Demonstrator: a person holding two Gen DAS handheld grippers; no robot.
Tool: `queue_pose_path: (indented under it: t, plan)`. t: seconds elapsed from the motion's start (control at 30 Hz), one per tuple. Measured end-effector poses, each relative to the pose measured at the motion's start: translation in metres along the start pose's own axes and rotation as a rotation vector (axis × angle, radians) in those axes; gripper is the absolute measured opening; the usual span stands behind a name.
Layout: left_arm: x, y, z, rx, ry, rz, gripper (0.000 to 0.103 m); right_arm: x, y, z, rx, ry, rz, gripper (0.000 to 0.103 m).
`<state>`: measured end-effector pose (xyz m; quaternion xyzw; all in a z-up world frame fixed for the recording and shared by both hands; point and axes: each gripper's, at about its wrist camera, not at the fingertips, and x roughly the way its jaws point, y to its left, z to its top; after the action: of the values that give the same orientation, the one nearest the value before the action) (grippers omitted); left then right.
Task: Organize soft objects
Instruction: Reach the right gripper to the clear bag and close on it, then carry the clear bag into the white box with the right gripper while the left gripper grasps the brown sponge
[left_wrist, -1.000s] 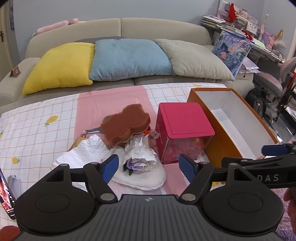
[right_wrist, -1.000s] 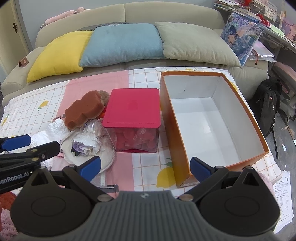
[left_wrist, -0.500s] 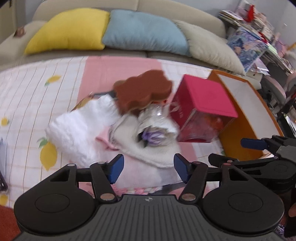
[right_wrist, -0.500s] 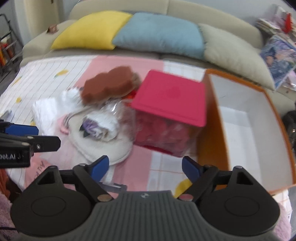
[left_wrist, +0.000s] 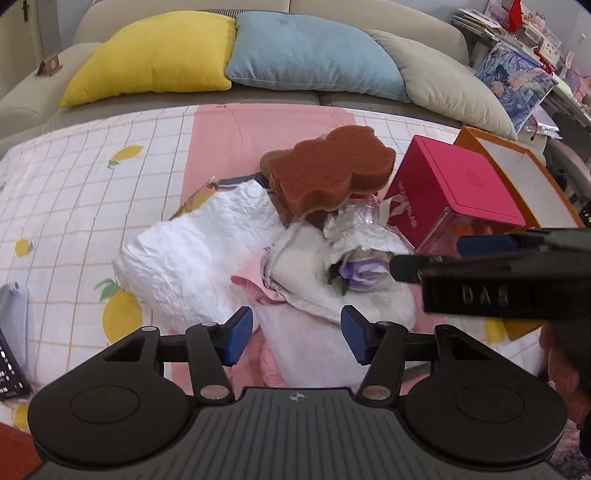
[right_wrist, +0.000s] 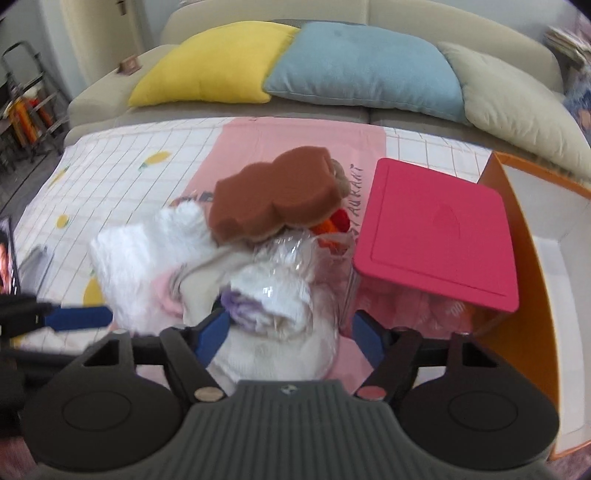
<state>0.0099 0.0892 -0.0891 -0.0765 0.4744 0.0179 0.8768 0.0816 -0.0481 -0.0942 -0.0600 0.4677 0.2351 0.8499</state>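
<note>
Hovering low over the pile of soft things, the left gripper (left_wrist: 296, 334) had its jaws spread wide, with nothing between them; a white fluffy towel (left_wrist: 317, 343) lay just ahead of and below the gap. Beyond the left jaw sat a crumpled white cloth (left_wrist: 192, 254), and farther ahead, on top of the heap, rested the brown sponge (left_wrist: 328, 170). Ahead and toward the right jaw lay a wrapped purple flower (left_wrist: 356, 271), with the right gripper's dark body reaching across just beside it.

The right gripper (right_wrist: 290, 332) also had its jaws spread, straddling the near end of the pile: the wrapped flower (right_wrist: 243, 308) and clear plastic (right_wrist: 295, 258) sat between and just ahead of them, though whether the blue pads touched anything I could not tell, as that view was blurred. The sponge (right_wrist: 273, 199) lay farther ahead. Beyond the right jaw stood a pink-lidded box (right_wrist: 439, 232), and past it the orange box (right_wrist: 532, 295). Everything rested on a lemon-print cloth (left_wrist: 92, 192) covering the counter.
</note>
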Motion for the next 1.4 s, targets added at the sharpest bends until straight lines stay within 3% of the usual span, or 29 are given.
queue_pose_path:
  t: [0.27, 0.5, 0.6, 0.7, 0.77, 0.97, 1.4]
  plan:
    - [0.011, -0.004, 0.010, 0.030, -0.017, 0.042, 0.064, 0.029, -0.009, 0.016, 0.209, 0.070, 0.040, 0.085]
    - [0.019, -0.009, 0.016, 0.040, -0.016, 0.066, 0.064, 0.051, -0.012, 0.023, 0.284, 0.130, 0.037, 0.085]
    - [0.020, -0.009, 0.017, 0.038, -0.010, 0.072, 0.064, 0.055, -0.012, 0.024, 0.290, 0.142, 0.036, 0.080]
    - [0.021, -0.009, 0.017, 0.037, -0.006, 0.076, 0.064, 0.057, -0.013, 0.024, 0.290, 0.151, 0.067, 0.067]
    - [0.021, -0.009, 0.016, 0.035, -0.004, 0.078, 0.064, 0.056, -0.013, 0.023, 0.280, 0.149, 0.075, 0.057]
    - [0.020, -0.008, 0.016, 0.034, -0.003, 0.072, 0.064, 0.053, -0.014, 0.022, 0.210, 0.132, 0.069, 0.043]
    - [-0.003, -0.011, 0.024, 0.108, -0.056, 0.040, 0.064, 0.007, -0.011, 0.029, 0.004, 0.126, 0.102, 0.039]
